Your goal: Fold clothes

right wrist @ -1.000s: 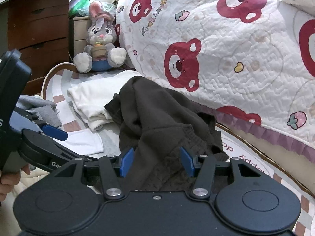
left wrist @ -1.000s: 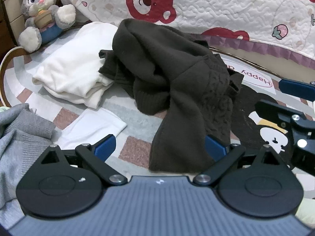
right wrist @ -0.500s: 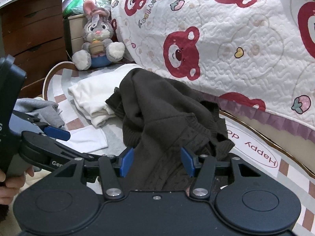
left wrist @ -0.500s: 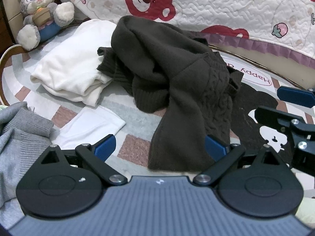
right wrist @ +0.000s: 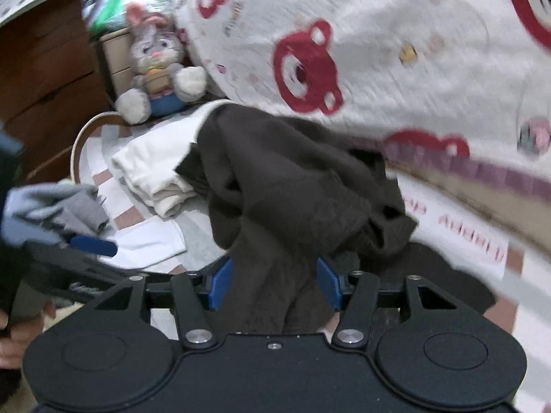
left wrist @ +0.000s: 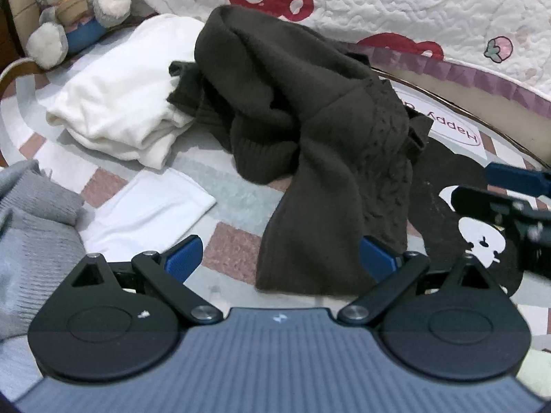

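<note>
1. While the dark brown sweater (left wrist: 310, 130) lies crumpled in a heap on the patterned rug (left wrist: 234, 189), part of it resting on the folded cream garment (left wrist: 127, 93), the step in hand looks like taking hold of its near hem.
2. The left hand-held gripper (left wrist: 280, 258) stands released, jaws wide apart either side of the hanging hem, nothing between its pads.
3. The right hand-held gripper (right wrist: 273, 284) is also spread, with brown cloth between its blue pads but not pinched.
4. Bite only one layer at the hem's edge; the knit is thick and bunched.
5. Take corners well apart, so that the sweater would spread flat.
6. Keep clear of the grey knit (left wrist: 31, 227) and the white cloth (left wrist: 144, 206) nearby.
</note>
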{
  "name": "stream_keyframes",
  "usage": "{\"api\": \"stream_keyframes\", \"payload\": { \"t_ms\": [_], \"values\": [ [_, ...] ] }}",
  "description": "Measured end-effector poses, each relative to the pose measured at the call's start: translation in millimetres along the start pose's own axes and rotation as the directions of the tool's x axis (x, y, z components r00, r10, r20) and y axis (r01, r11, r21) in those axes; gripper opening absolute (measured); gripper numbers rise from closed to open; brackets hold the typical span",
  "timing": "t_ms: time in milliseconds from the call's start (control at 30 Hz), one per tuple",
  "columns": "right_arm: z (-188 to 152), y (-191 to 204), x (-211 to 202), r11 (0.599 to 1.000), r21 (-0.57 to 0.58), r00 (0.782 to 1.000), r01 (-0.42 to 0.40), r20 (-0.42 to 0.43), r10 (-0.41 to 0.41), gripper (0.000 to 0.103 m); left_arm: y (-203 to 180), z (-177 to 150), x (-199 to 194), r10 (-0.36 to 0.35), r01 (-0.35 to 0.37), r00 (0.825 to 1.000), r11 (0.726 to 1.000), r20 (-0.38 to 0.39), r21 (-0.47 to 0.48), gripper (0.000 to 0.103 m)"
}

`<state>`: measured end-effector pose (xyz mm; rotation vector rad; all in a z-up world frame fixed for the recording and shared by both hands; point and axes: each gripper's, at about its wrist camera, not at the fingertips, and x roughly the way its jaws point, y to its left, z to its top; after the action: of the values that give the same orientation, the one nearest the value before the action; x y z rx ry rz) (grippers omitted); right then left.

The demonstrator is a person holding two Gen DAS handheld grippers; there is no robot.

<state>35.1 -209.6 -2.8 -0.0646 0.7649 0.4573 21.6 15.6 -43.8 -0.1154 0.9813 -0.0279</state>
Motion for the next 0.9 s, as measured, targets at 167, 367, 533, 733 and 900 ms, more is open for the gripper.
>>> {"api": "stream_keyframes", "payload": {
  "t_ms": [167, 367, 533, 733, 900],
  "values": [
    [4.5, -63.1, 33.0, 0.975, 0.218, 0.996, -0.055, -0.050, 0.067, 0.059, 6.9, -4.4, 18.2, -0.006, 0.005, 1.000, 0.999, -0.008, -0.035, 0.097],
    [3.6, -117.6, 50.8, 0.884, 0.445, 0.985, -0.146, -0.017, 0.171, 0.032, 13.7, -3.7, 23.5, 0.016, -0.013, 0.998, 0.998, 0.055, -0.056, 0.062],
    [9.2, -119.0, 62.5, 0.913, 0.375, 0.983, -0.159, -0.020, 0.180, 0.008, 14.4, 17.8, 21.2, -0.014, 0.021, 0.996, 0.997, 0.084, -0.074, 0.035],
    [29.1, -126.2, 86.6, 0.947, 0.310, 0.994, -0.082, -0.041, 0.100, 0.013, 0.4, 63.4, 38.1, 0.052, -0.056, 0.990, 0.998, 0.133, 0.032, 0.034],
    [41.3, -137.0, 108.8, 0.962, 0.274, 0.998, -0.011, -0.063, 0.029, 0.034, 21.9, 82.8, 71.9, 0.027, -0.015, 0.994, 0.994, 0.108, -0.105, 0.042]
  ]
}}
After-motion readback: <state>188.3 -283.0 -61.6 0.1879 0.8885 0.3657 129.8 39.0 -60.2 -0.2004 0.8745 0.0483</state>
